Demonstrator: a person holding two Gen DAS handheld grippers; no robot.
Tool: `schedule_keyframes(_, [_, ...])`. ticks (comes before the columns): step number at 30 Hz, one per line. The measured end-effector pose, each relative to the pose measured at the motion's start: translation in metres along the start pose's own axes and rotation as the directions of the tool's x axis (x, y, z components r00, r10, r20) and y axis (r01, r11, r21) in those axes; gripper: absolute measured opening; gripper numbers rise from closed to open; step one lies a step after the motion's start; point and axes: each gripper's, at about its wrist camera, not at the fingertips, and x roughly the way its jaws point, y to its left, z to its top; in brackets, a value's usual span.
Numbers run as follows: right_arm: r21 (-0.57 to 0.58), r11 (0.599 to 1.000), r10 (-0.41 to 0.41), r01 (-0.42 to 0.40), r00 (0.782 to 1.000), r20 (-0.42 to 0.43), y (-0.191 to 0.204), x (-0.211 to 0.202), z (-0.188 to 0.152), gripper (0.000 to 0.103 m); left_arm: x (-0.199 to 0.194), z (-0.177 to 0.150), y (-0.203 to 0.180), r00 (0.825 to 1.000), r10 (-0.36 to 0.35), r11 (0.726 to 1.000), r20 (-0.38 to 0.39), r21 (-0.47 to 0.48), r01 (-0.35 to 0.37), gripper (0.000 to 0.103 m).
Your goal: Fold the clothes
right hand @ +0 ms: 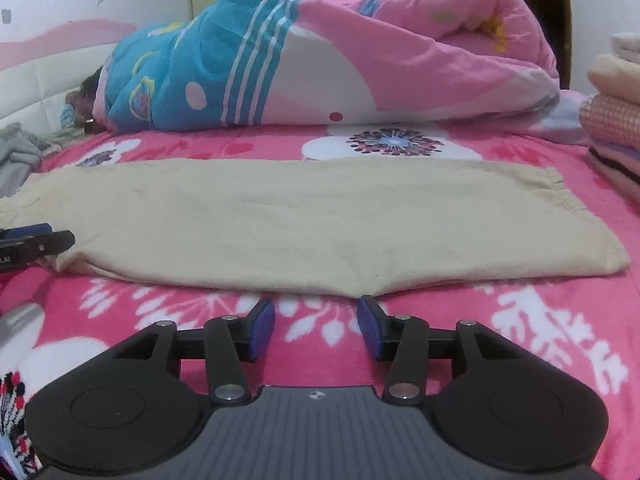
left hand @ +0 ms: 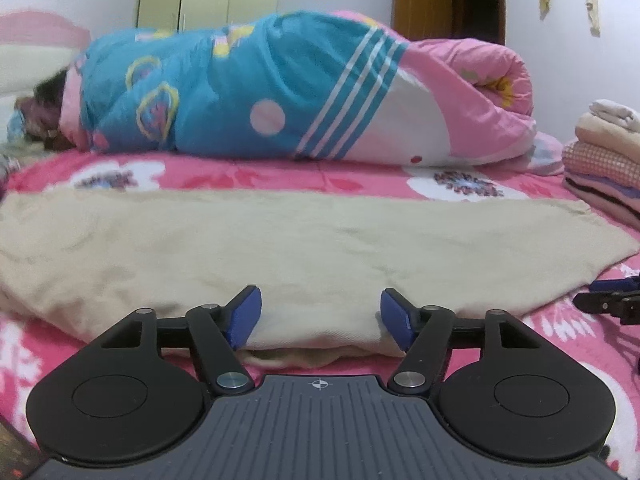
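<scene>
A beige garment [left hand: 280, 240] lies flat and folded lengthwise across the pink flowered bedsheet [right hand: 520, 320]. My left gripper [left hand: 320, 318] is open, and the garment's near folded edge lies between its blue pads without being pinched. In the right wrist view the same garment [right hand: 300, 216] stretches from left to right. My right gripper [right hand: 316, 328] is open over bare sheet, just short of the garment's near edge, with nothing between its fingers. Each gripper shows at the edge of the other's view: the right gripper [left hand: 608, 300] and the left gripper [right hand: 36, 240].
A rolled blue and pink quilt [left hand: 260, 88] fills the back of the bed, with something dark like hair [left hand: 48, 92] at its left end. A stack of folded clothes [right hand: 616, 128] stands at the right. Grey clothing [right hand: 20, 152] lies at the far left.
</scene>
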Motion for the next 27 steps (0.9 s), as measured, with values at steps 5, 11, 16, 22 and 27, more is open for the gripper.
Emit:
schedule_keyframes(5, [-0.003, 1.0, -0.001, 0.001, 1.0, -0.007, 0.001, -0.002, 0.001, 0.05, -0.008, 0.029, -0.013, 0.997, -0.065, 0.998, 0.031, -0.022, 0.065, 0.074])
schedule_keyframes(11, [-0.025, 1.0, 0.012, -0.012, 1.0, 0.003, 0.007, -0.002, -0.002, 0.065, 0.037, 0.03, -0.032, 0.992, -0.047, 0.999, -0.116, -0.03, 0.044, 0.076])
schedule_keyframes(16, [-0.038, 0.999, -0.003, 0.003, 1.0, -0.005, 0.011, -0.011, 0.002, 0.069, 0.06, 0.011, -0.038, 0.985, 0.0, 1.0, -0.173, -0.003, 0.0, 0.083])
schedule_keyframes(22, [0.061, 0.998, -0.01, 0.005, 0.996, 0.092, -0.007, -0.022, 0.04, 0.074, 0.064, 0.011, -0.039, 0.983, -0.026, 1.0, -0.184, -0.009, 0.024, 0.099])
schedule_keyframes(27, [0.032, 0.995, -0.094, 0.092, 0.992, 0.087, -0.015, 0.018, 0.062, 0.082, 0.064, 0.011, -0.042, 0.982, -0.037, 0.999, -0.185, -0.004, 0.037, 0.103])
